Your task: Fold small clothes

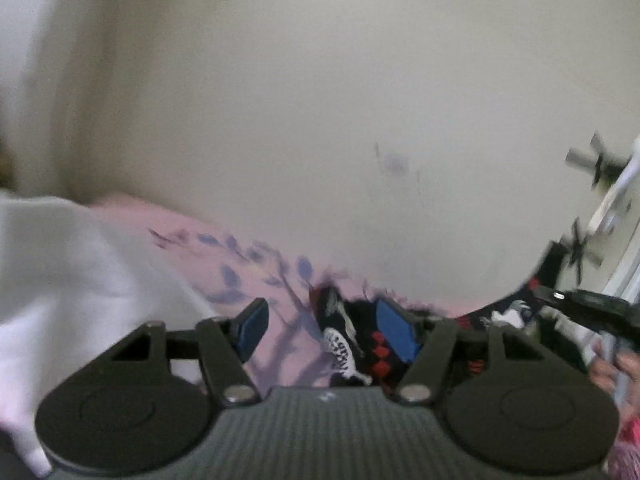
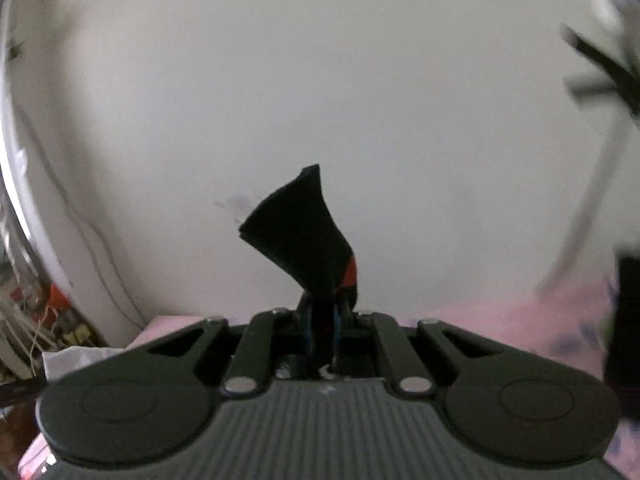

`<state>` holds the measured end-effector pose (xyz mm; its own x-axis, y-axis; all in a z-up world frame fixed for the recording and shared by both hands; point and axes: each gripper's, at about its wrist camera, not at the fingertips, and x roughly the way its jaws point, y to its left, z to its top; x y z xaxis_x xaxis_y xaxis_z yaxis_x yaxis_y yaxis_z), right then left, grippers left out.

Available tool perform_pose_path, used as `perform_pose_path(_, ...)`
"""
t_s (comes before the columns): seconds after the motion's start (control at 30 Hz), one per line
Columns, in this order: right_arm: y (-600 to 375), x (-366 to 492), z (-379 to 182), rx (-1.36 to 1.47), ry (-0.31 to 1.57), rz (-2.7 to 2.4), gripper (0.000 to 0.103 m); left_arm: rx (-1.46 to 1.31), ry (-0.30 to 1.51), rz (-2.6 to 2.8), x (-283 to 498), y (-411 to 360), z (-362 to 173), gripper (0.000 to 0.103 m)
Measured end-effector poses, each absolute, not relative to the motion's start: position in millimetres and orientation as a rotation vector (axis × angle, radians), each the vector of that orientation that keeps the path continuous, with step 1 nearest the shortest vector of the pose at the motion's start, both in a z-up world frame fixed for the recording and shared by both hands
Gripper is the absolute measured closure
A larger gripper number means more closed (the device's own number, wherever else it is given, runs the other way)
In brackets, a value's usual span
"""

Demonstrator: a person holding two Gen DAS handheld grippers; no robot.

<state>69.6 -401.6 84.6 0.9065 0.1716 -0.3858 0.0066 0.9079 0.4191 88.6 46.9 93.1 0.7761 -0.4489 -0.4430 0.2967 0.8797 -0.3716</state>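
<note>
A black garment with red and white print (image 1: pixel 352 344) lies on the pink leaf-patterned sheet (image 1: pixel 248 264), blurred. My left gripper (image 1: pixel 324 330) hovers just above it, its blue pads (image 1: pixel 252 330) wide apart with nothing pressed between them. The garment stretches right toward my right gripper (image 1: pixel 560 298), whose dark body shows at the frame's right edge with a hand (image 1: pixel 612 368) behind it. In the right wrist view my right gripper (image 2: pixel 322 320) is shut on a fold of the black cloth (image 2: pixel 300 236), which sticks up past the jaws with a red patch (image 2: pixel 351 274).
A white cloth (image 1: pixel 60 280) lies at the left on the pink sheet. A pale wall (image 1: pixel 320 100) fills the background. Cluttered items and wires (image 2: pixel 36 320) sit at the far left of the right wrist view. A dark object (image 2: pixel 628 320) stands at its right edge.
</note>
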Motion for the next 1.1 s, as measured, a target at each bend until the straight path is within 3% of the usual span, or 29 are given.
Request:
perform_pose_path(0.17,-428,57,46,0.553,0.467,0.075,0.103,-0.208,0.731,-0.406,169,-20,50,0.038)
perform_pose_path(0.2,-431,57,43,0.563,0.469,0.076,0.103,-0.197,0.762,-0.410,181,-31,40,0.042)
perform_pose_path(0.23,-433,59,42,0.570,0.467,0.077,0.103,-0.183,0.781,-0.406,187,-37,31,0.052)
perform_pose_path(0.27,-437,58,42,0.582,0.460,0.078,0.103,-0.167,0.799,-0.401,193,-40,24,0.090)
perform_pose_path(0.3,-439,57,43,0.593,0.446,0.080,0.103,-0.158,0.821,-0.398,200,-46,16,0.093)
perform_pose_path(0.43,-448,58,47,0.606,0.395,0.049,0.103,-0.209,0.726,-0.368,197,-44,14,0.093)
perform_pose_path(0.57,-441,78,26,0.629,0.507,0.030,0.103,-0.231,0.705,-0.290,197,-44,1,0.092)
perform_pose_path(0.8,-380,97,77,0.501,0.468,0.186,0.103,-0.390,0.632,-0.320,190,-16,20,0.076)
perform_pose_path(0.93,-306,126,90,0.300,0.558,0.341,0.103,-0.496,0.596,-0.383,185,2,31,0.069)
perform_pose_path(0.97,-282,137,83,0.247,0.600,0.388,0.101,-0.508,0.591,-0.403,184,4,33,0.065)
perform_pose_path(1.03,-247,153,63,0.182,0.698,0.470,0.082,-0.517,0.590,-0.437,182,3,35,0.059)
perform_pose_path(1.1,-234,162,51,0.149,0.759,0.486,0.077,-0.504,0.595,-0.468,179,-1,35,0.055)
